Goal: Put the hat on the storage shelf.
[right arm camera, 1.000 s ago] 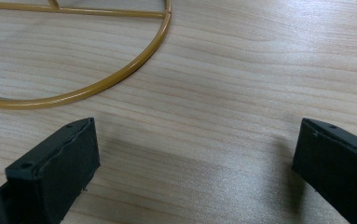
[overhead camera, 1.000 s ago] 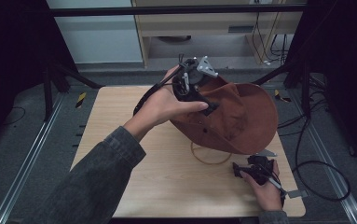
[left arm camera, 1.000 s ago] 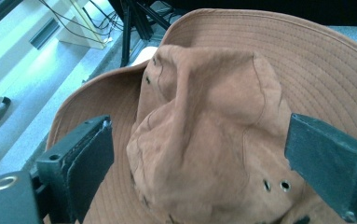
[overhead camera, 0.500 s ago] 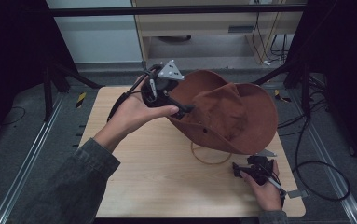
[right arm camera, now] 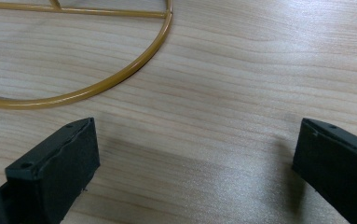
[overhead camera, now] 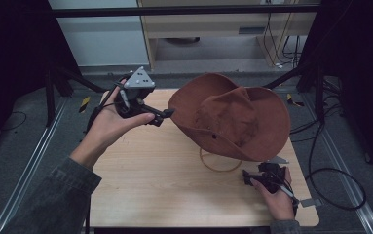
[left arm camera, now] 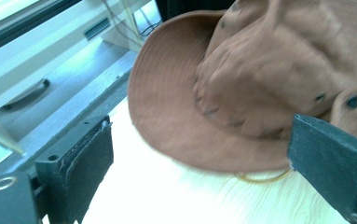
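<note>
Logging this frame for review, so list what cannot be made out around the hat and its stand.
- High view: the brown hat covers most of the gold wire stand; how the hat sits on it is hidden.
- Right gripper view: the stand's ring is cut off by the top and left edges.
- Left gripper view: the hat is blurred and cut off at the right edge.
- High view: the right gripper is too small to read its jaws.
</note>
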Demonstrator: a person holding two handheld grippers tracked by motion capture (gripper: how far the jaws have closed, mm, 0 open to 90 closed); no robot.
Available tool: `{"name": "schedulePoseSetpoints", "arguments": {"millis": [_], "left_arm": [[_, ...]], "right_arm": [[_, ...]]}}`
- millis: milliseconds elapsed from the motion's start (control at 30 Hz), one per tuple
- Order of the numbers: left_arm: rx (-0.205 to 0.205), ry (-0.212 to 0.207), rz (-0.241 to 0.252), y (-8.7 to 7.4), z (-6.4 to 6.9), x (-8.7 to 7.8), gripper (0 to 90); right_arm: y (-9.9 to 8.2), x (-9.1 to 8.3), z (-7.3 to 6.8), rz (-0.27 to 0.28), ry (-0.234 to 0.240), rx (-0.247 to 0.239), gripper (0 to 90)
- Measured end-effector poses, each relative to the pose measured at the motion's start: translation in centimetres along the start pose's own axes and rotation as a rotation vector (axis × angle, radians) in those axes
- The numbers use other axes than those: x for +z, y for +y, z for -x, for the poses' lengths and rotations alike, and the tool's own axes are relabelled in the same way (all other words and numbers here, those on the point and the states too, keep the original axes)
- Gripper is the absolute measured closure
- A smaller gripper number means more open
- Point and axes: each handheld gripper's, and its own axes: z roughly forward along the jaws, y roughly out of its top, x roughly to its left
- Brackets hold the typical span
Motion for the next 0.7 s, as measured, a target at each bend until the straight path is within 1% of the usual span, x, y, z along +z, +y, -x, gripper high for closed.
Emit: {"name": "schedulePoseSetpoints", "arguments": {"millis": [100,167,233,267,367,400,567,633,700], "left_arm": [[-0.024,0.013,-0.002,-1.6,-0.5,-0.4,6.6],[-0.024,0.031,-0.02,-2.9,-0.8,-0.4,6.6],[-0.027,0.036,-0.034,-3.9,-0.9,-0.4,6.6],[-0.034,0.038,-0.034,-4.6,-0.8,-0.2,6.6],[-0.028,0.045,-0.059,-6.1,-0.6,0.1,6.7],[-0.038,0.041,-0.058,-6.8,-0.3,0.5,6.7],[-0.037,0.025,-0.104,-9.3,0.6,1.8,6.8],[-0.049,0.013,-0.112,-10.2,0.9,2.3,6.6],[-0.061,0.004,-0.128,-11.5,1.2,2.9,6.6]], "right_arm": [[0.0,0.0,0.0,0.002,0.0,-0.002,0.4],[0.0,0.0,0.0,0.002,0.002,0.001,0.4],[0.0,0.0,0.0,0.002,0.001,0.001,0.4],[0.0,0.0,0.0,0.002,0.001,0.001,0.4],[0.0,0.0,0.0,0.002,0.001,0.0,0.4],[0.0,0.0,0.0,0.002,0.001,0.0,0.4],[0.0,0.0,0.0,0.001,0.001,0.0,0.4],[0.0,0.0,0.0,0.002,0.001,0.0,0.4],[0.0,0.0,0.0,0.002,0.001,0.0,0.4]]}}
